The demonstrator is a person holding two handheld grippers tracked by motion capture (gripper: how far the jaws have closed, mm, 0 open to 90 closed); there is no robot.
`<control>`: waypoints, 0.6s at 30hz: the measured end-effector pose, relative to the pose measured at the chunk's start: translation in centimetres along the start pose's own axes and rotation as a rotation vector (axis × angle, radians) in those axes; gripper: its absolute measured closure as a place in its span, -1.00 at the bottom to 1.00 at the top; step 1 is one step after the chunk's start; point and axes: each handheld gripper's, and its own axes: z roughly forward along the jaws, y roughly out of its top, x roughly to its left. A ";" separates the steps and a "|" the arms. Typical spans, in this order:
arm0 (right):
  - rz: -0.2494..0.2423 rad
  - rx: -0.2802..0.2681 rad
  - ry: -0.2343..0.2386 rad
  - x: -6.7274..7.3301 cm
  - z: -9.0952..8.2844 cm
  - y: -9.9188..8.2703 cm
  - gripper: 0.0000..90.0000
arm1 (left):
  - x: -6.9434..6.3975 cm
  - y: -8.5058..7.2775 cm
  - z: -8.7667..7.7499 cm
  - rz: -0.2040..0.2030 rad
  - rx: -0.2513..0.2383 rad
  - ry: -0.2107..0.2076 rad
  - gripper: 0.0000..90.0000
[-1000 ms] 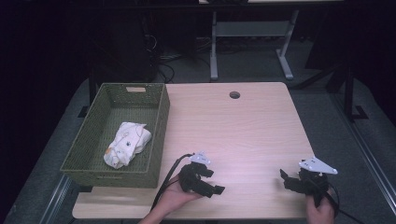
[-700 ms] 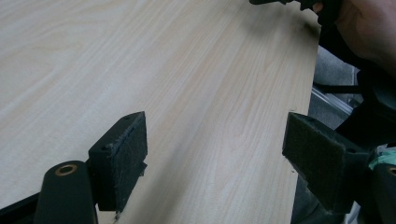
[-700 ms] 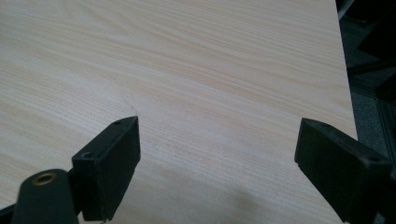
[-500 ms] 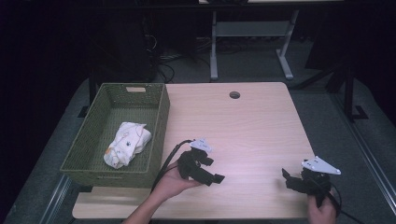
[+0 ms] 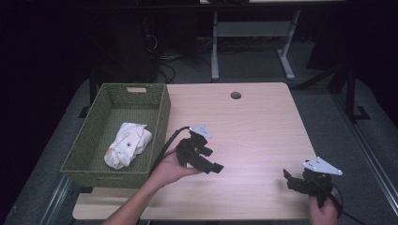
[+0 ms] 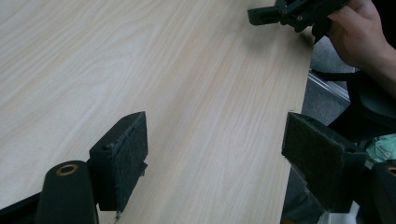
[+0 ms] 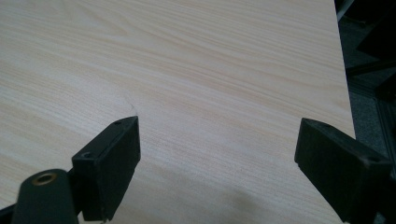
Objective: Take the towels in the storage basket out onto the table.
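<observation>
Near the middle of the tabletop (image 5: 263,117), in the high view, the left claw (image 5: 212,166) is held above the wood in the person's left hand (image 5: 170,168), tilted so that it points toward the right front corner. Its cable runs back from it toward the basket (image 5: 162,110). In the left gripper view its 2 jaws stand wide apart with bare wood grain between them; nothing is clamped. That view also shows the right claw (image 6: 256,14) far off at the top edge, held in the person's right hand (image 6: 357,30).

Right claw (image 5: 290,178): at the front right corner of the tabletop, low over the surface, grey 3-cornered plate on top, pointing left. In the right gripper view its 2 jaws are likewise spread wide, with only wood between them and the right edge of the tabletop just past the far jaw. Nothing held.

The 2 claws are well apart from each other.

Green woven basket: sits on the left part of the tabletop, long side running front to back, just left of the left hand. Inside it lies 1 crumpled white cloth (image 5: 126,144) with small coloured marks, toward the front half of the basket floor. Neither claw touches the cloth or the basket.
</observation>
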 end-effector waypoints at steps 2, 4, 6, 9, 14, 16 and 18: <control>-0.003 -0.001 0.000 0.0 0.0 0.0 -0.69 | 0.2 0.4 -0.7 0.003 -0.002 0.002 -0.51; -0.003 -0.001 0.000 0.0 0.0 0.0 -0.69 | 0.3 0.5 -0.9 0.006 0.001 0.006 -0.51; -0.003 -0.001 0.000 0.0 0.0 0.0 -0.69 | 0.6 0.8 -1.5 -0.005 -0.004 -0.002 -0.51; -0.002 0.000 -0.001 0.0 0.0 0.0 -0.69 | 0.8 1.0 -1.9 -0.006 0.000 -0.003 -0.51; -0.002 0.002 -0.003 0.0 0.0 0.0 -0.69 | 1.2 1.6 -3.1 -0.008 0.021 0.005 -0.51; -0.002 0.002 -0.002 0.0 0.0 0.0 -0.69 | 1.4 1.7 -3.4 -0.017 0.016 -0.003 -0.50; -0.001 0.002 -0.002 0.0 0.0 0.0 -0.69 | 1.5 1.8 -3.7 -0.022 0.013 -0.009 -0.49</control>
